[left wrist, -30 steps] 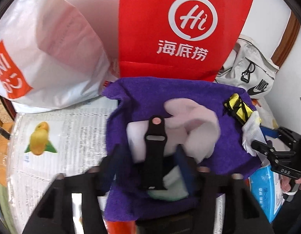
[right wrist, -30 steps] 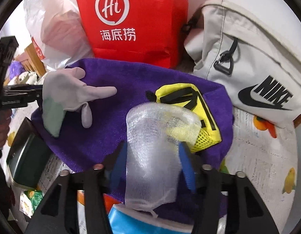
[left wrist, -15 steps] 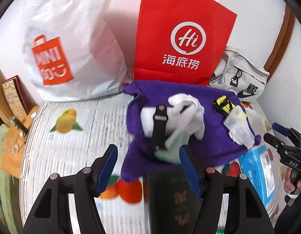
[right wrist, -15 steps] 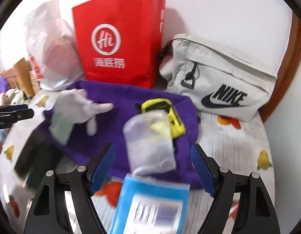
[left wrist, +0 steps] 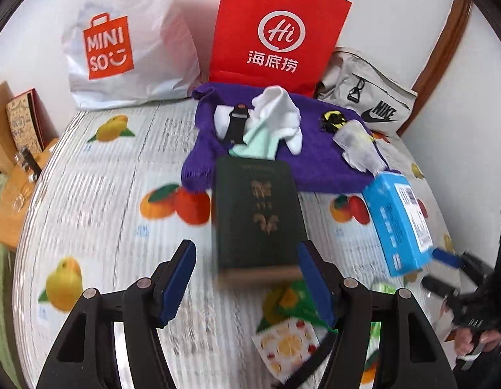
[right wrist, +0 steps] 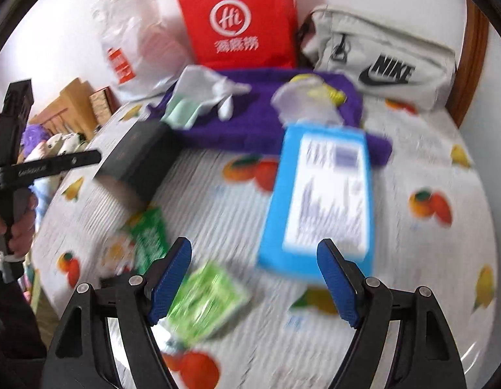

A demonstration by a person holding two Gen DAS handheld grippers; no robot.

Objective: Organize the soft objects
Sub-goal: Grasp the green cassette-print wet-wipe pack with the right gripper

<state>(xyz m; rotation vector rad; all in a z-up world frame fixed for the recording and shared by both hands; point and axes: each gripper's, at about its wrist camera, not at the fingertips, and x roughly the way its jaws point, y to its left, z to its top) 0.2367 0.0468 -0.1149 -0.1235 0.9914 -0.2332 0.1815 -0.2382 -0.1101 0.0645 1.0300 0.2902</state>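
While both hand-held grippers hung above the fruit-print desk [left wrist: 98, 201], neither had hold of anything. Left hand-held gripper [left wrist: 247, 280]: blue pads parted abt halfway, nothing pinched; the near end of a dark green book [left wrist: 256, 214] showed betw. them but lay flat on the desk, pads clear of it. Right hand-held gripper [right wrist: 255, 283]: jaws wide apart, empty, w/ only the desk cloth and the near edge of a blue box [right wrist: 318, 201] seen behind them.

Soft things sat at the far side of the desk on a purple towel [left wrist: 318, 168], which lay in front of a red paper bag [left wrist: 276, 29]. On the towel: a white glove [left wrist: 279, 113] w/ a mint-green cuff, partly over a white pad crossed by a black strap [left wrist: 235, 126]; to the right a yellow-and-black pouch [left wrist: 334, 118], and touching it a clear mesh bag [left wrist: 357, 146] that reached the towel's right edge. The book's far end overlapped the towel's near edge; the blue box touched the towel's right corner.

A white Miniso bag [left wrist: 130, 42] stood left of the red bag, a grey Nike bag [left wrist: 370, 97] to its right. Near the grippers lay green fruit-print packets [right wrist: 205, 298], blurred. Right-wrist view was smeared throughout, so fine detail couldn't be read.
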